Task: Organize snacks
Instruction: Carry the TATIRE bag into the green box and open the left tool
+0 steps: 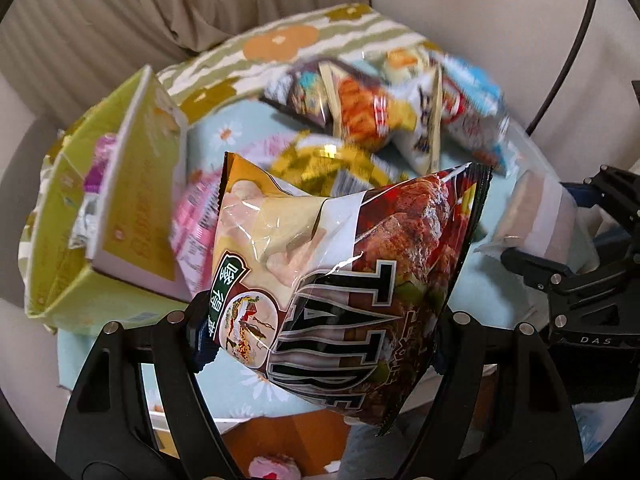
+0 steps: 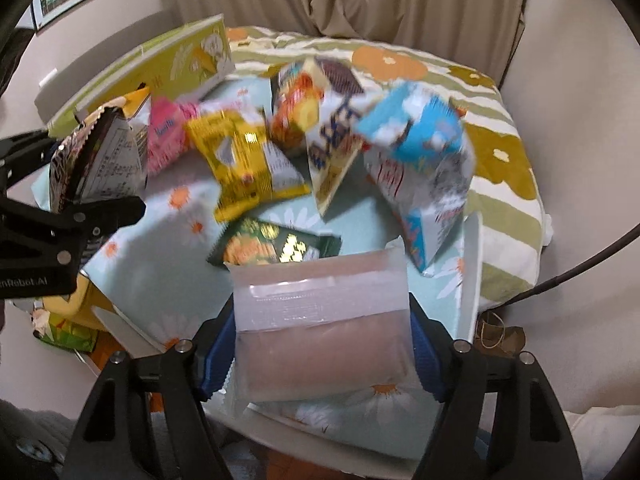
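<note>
My left gripper (image 1: 320, 332) is shut on a brown and white chip bag (image 1: 340, 248) with a meat picture, held off the table. The same bag (image 2: 96, 160) shows edge-on at the left of the right wrist view. My right gripper (image 2: 322, 356) is shut on a translucent pinkish pouch (image 2: 320, 300), its blue pads pressing both sides. That pouch (image 1: 536, 216) also appears at the right of the left wrist view. Several loose snack packs lie behind: a yellow pack (image 2: 240, 160), a green pack (image 2: 276, 246) and a blue and white bag (image 2: 420, 152).
An opened yellow-green carton (image 1: 120, 200) with wrappers inside stands at the left of the round table, which has a pale blue daisy cloth (image 2: 160, 248). A striped flower cushion (image 2: 504, 184) lies behind the packs. Curtains hang beyond. A black cable (image 2: 580, 268) runs along the right.
</note>
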`<state>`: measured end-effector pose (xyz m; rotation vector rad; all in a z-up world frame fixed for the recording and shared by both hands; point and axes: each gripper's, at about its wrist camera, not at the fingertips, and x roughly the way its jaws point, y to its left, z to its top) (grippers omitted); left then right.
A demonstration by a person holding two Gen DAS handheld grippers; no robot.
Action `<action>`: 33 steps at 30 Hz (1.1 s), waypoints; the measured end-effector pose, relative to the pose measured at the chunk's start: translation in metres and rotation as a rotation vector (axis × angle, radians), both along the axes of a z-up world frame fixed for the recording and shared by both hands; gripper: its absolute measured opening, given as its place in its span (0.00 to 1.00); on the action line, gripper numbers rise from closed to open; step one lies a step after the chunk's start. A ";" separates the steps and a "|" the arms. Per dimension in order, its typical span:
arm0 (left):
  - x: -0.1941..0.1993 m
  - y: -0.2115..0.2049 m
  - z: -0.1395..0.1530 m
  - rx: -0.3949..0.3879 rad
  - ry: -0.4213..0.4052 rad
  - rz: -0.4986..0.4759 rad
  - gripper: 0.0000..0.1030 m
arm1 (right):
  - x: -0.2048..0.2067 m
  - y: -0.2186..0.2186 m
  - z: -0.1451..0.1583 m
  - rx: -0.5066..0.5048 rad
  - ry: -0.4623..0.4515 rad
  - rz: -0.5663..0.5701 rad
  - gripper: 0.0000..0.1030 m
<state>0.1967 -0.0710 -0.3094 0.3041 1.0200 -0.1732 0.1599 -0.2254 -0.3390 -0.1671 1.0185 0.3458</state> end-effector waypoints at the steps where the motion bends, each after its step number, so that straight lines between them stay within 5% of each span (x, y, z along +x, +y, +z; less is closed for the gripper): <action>1: -0.001 0.001 0.009 -0.013 -0.012 0.006 0.73 | 0.000 0.001 0.009 0.004 -0.009 -0.001 0.69; 10: -0.002 0.049 0.097 -0.094 -0.154 0.120 0.73 | 0.008 0.036 0.089 0.060 -0.122 0.047 0.69; 16: 0.009 0.106 0.127 -0.096 -0.192 0.208 0.73 | 0.029 0.087 0.133 0.104 -0.177 0.120 0.69; 26: 0.030 0.218 0.138 -0.092 -0.178 0.309 0.73 | 0.072 0.195 0.161 0.179 -0.179 0.159 0.69; 33: 0.065 0.288 0.115 -0.102 -0.104 0.316 0.73 | 0.094 0.265 0.156 0.180 -0.138 0.153 0.69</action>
